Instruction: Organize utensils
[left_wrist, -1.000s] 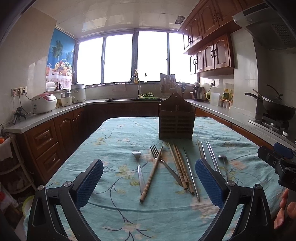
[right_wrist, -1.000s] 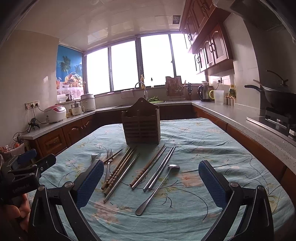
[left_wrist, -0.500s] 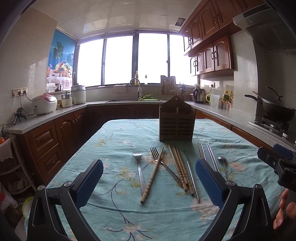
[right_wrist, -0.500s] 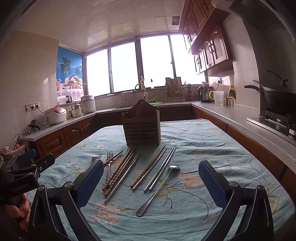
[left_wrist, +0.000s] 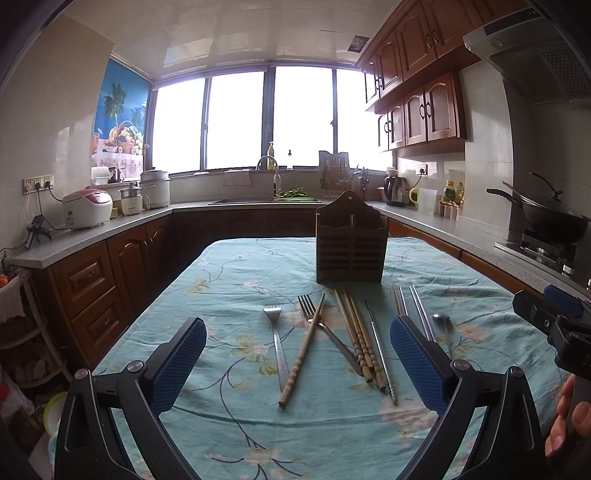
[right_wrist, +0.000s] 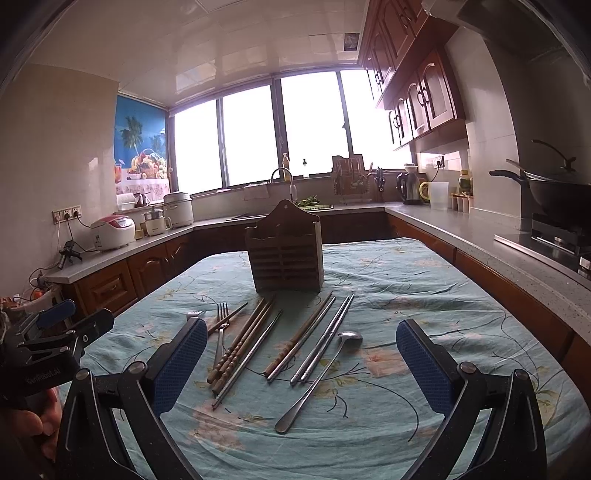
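Note:
A brown wooden utensil holder (left_wrist: 350, 243) stands upright on the table; it also shows in the right wrist view (right_wrist: 284, 254). In front of it lie two forks (left_wrist: 275, 332), wooden chopsticks (left_wrist: 356, 336), metal chopsticks (right_wrist: 325, 338) and a long spoon (right_wrist: 317, 380). My left gripper (left_wrist: 298, 363) is open and empty above the near table, facing the forks. My right gripper (right_wrist: 302, 365) is open and empty, facing the chopsticks and spoon. Each gripper shows at the edge of the other's view.
A teal flowered cloth (left_wrist: 229, 280) covers the table. Wooden cabinets and grey counters run around the room, with a rice cooker (left_wrist: 86, 206) at left, a sink (left_wrist: 273, 184) at the back and a wok on a stove (left_wrist: 550, 218) at right.
Both views have tilted up slightly, so the utensils sit a little lower in frame. Both grippers stay open; nothing on the table has moved.

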